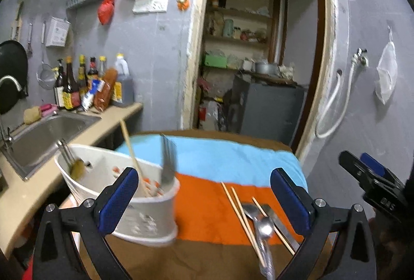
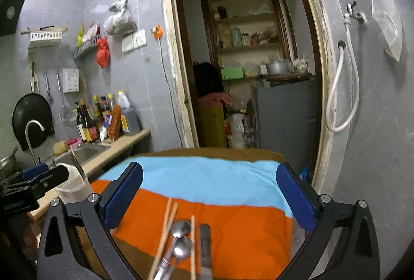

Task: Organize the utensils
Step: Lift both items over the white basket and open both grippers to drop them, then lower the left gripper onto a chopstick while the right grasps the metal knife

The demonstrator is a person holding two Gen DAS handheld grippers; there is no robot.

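A white utensil holder stands at the left of the table on the cloth. A fork, a chopstick and a spoon stick out of it. My left gripper is open, with its left finger in front of the holder. Loose chopsticks, two spoons and a knife lie on the orange stripe. My right gripper is open above those chopsticks, spoons and knife. The holder shows at its left.
An orange, blue and brown cloth covers the table. A steel sink and counter with sauce bottles lie to the left. A doorway with shelves is behind the table. The right gripper shows at the left view's right edge.
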